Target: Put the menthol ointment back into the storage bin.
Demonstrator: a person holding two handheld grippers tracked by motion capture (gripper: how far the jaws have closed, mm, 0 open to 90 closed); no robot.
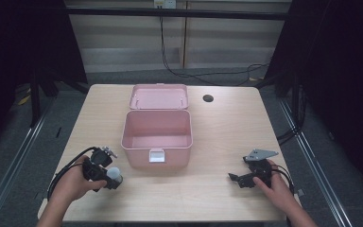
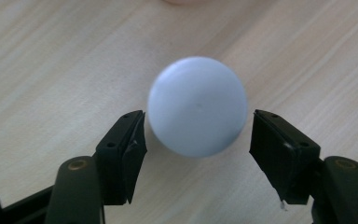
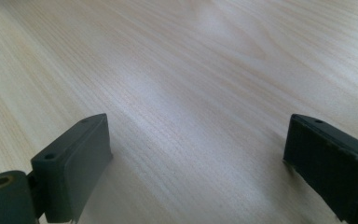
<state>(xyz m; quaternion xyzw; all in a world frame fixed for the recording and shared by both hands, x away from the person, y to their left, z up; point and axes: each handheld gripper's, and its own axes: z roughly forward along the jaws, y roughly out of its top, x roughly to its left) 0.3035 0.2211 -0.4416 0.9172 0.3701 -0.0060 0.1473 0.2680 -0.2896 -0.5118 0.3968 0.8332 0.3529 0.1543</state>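
On the wooden table (image 1: 227, 137) sits the open pink box (image 1: 157, 137) — lid back, ready to receive. Beside it my left gripper (image 2: 198, 128) brackets the white ball (image 2: 197, 106), jaws wide, not yet pinching; my right gripper (image 3: 196, 158) rests wide, empty.
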